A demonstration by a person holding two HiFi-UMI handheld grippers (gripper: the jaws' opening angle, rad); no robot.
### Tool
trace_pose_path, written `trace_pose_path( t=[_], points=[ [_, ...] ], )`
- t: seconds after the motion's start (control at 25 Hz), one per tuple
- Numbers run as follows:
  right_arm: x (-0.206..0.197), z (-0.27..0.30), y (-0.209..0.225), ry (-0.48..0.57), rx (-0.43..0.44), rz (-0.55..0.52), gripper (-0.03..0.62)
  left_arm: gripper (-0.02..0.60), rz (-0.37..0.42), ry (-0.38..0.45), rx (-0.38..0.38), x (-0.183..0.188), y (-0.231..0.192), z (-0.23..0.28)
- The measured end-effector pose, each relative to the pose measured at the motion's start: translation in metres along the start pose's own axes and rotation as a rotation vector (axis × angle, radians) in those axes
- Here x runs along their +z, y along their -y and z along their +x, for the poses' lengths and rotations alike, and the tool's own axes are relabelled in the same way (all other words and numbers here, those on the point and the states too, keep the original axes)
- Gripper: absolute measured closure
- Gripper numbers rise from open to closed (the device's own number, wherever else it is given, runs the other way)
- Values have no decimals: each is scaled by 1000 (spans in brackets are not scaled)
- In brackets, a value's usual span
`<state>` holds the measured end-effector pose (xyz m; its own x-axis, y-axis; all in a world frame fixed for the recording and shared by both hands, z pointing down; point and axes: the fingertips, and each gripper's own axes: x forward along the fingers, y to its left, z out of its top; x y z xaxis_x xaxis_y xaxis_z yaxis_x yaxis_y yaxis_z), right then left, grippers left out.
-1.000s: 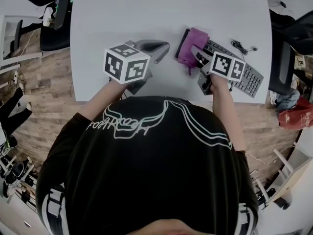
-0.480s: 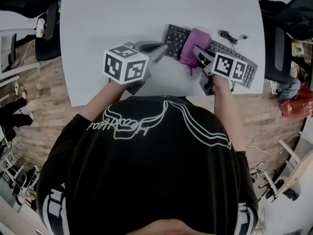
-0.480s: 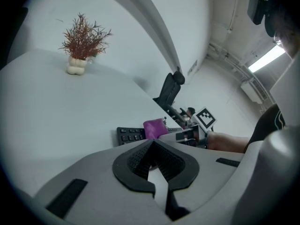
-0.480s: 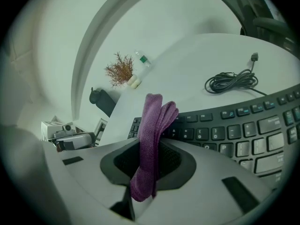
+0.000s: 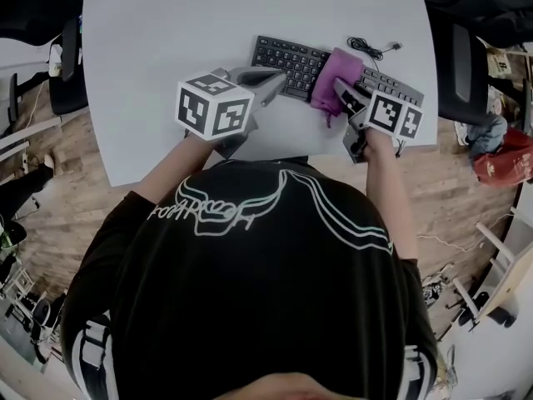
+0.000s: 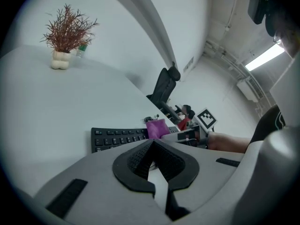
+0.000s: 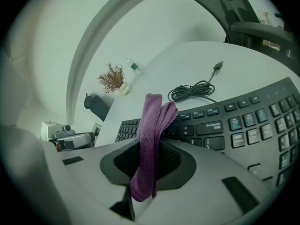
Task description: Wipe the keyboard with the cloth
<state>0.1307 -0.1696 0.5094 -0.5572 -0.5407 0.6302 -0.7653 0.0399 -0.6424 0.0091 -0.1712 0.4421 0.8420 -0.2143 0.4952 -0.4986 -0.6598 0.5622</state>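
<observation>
The purple cloth [image 5: 331, 75] is clamped between the jaws of the right gripper [image 7: 151, 162]. It is bunched and folded over. One end is hung down past the pads and the other is rested on the keyboard [image 5: 287, 57], around its middle keys.

The keyboard, black, is laid slanted on the white worktop [image 5: 191, 23], at about 1 o'clock in the head view. Its right end is run toward 4 o'clock, close to the worktop edge.

A coiled black cable [image 5: 372, 48] is seen at 1 o'clock of the cloth, on the worktop just beside the keyboard's far edge.

The left gripper [image 6: 153, 159] is held at 9 o'clock of the cloth, jaws brought together with nothing between them. Its tip is placed just beside the near edge of the keyboard's left part. Contact there cannot be told.

A small potted plant [image 6: 65, 32] with reddish twigs is stood far across the worktop, at 11 o'clock in the left gripper view, well apart from the keyboard.

A black chair [image 5: 466, 73] is seen at 3 o'clock beside the worktop. A red bag [image 5: 500, 155] is laid on the wooden floor [image 5: 50, 198] at 4 o'clock.
</observation>
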Motion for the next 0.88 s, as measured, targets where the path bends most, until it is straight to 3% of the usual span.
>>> trace_pose_path(
  t=[0.56, 0.72, 0.88],
  points=[
    [1, -41, 45, 9, -2, -4, 536, 575, 0, 1, 18, -1, 39, 43],
    [5, -36, 27, 41, 74, -20, 536, 575, 1, 28, 50, 1, 40, 40],
    [6, -44, 9, 56, 158, -115, 536, 575, -8, 63, 103, -1, 45, 37]
  ],
)
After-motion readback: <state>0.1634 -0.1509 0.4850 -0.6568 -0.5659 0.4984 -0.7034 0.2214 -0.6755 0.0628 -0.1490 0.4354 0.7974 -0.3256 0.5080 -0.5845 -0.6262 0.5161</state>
